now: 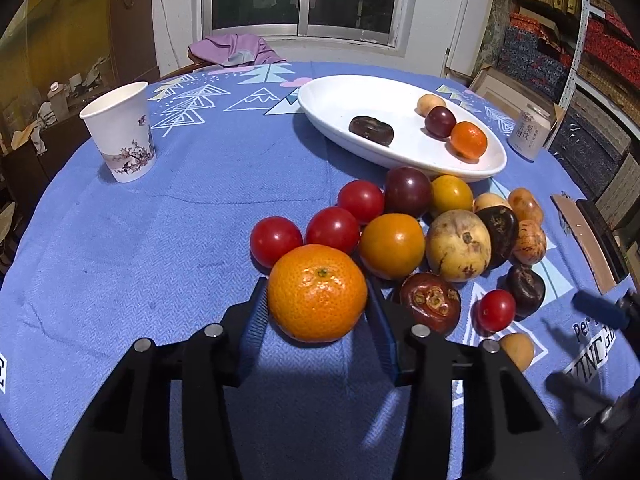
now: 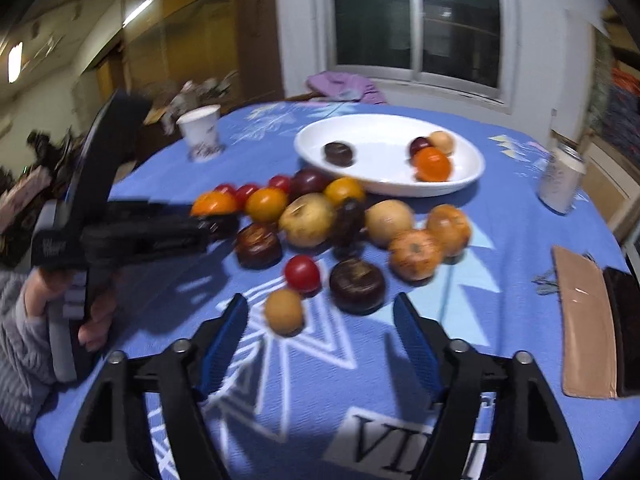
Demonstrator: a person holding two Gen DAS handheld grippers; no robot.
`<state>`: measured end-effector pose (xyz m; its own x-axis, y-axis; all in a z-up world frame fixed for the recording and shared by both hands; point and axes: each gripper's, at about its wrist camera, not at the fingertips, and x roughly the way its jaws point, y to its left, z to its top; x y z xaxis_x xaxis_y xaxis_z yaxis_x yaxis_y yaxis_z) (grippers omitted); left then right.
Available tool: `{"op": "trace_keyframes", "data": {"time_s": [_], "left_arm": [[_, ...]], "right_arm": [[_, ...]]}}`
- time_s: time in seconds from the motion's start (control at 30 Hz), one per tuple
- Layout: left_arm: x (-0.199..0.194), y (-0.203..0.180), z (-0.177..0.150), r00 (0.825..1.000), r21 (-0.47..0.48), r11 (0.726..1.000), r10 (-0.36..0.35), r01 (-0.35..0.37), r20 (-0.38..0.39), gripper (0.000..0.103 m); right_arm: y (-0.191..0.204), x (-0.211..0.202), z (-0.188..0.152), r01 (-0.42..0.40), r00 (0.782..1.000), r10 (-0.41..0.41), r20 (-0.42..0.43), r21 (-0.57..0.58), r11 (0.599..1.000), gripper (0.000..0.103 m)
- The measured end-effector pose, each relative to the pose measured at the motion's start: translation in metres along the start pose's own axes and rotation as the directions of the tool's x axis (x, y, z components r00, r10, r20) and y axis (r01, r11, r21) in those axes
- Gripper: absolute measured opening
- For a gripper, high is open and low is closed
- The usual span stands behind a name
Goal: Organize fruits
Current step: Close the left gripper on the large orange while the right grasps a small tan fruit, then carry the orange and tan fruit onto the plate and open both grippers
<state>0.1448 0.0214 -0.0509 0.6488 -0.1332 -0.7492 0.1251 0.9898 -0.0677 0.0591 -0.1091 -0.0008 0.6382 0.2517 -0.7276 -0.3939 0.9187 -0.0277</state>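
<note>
A large tangerine [image 1: 317, 293] sits on the blue tablecloth at the near edge of the fruit pile, and my left gripper [image 1: 316, 294] is shut on it, a blue pad against each side. The pile [image 1: 400, 232] holds red tomatoes, plums, yellow and dark brown fruits. A white oval plate [image 1: 328, 96] behind it carries a dark fruit, a tan fruit, a plum and a small tangerine [image 1: 469, 140]. My right gripper [image 2: 320, 308] stands open just short of a small tan fruit [image 2: 284, 312] and a dark round fruit [image 2: 357, 286]; nothing is between its pads. A person's hand holds the left gripper [image 2: 160, 232].
A paper cup [image 1: 120, 132] stands at the far left, a drink can [image 1: 530, 130] to the right of the plate. A brown flat case [image 2: 586, 320] lies near the right edge. A purple cloth [image 1: 236, 50] hangs on a chair beyond the table.
</note>
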Motion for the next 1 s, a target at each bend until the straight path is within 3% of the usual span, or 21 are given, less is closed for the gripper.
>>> {"op": "trace_keyframes", "data": {"time_s": [0.03, 0.13, 0.4, 0.63, 1.0], "left_arm": [[0.0, 0.0, 0.0, 1.0, 0.001, 1.0, 0.001, -0.001, 0.0, 0.047], [0.0, 0.0, 0.0, 1.0, 0.003, 1.0, 0.005, -0.005, -0.001, 0.047], [0.0, 0.0, -0.001, 1.0, 0.005, 1.0, 0.012, -0.012, -0.002, 0.047], [0.0, 0.002, -0.001, 1.0, -0.007, 1.0, 0.0, 0.0, -0.001, 0.047], [-0.004, 0.006, -0.002, 0.999, -0.033, 0.999, -0.03, 0.03, 0.011, 0.047]], "right_arm": [[0.005, 0.003, 0.0, -0.012, 1.0, 0.012, -0.013, -0.016, 1.0, 0.057], [0.01, 0.011, 0.001, -0.045, 0.998, 0.044, -0.053, -0.018, 0.999, 0.049], [0.004, 0.026, 0.005, -0.067, 0.993, 0.072, -0.097, 0.058, 0.996, 0.035], [0.0, 0.027, 0.005, -0.065, 0.993, 0.073, -0.097, 0.086, 0.994, 0.028], [-0.004, 0.024, 0.005, -0.059, 0.995, 0.066, -0.075, 0.084, 0.995, 0.027]]}}
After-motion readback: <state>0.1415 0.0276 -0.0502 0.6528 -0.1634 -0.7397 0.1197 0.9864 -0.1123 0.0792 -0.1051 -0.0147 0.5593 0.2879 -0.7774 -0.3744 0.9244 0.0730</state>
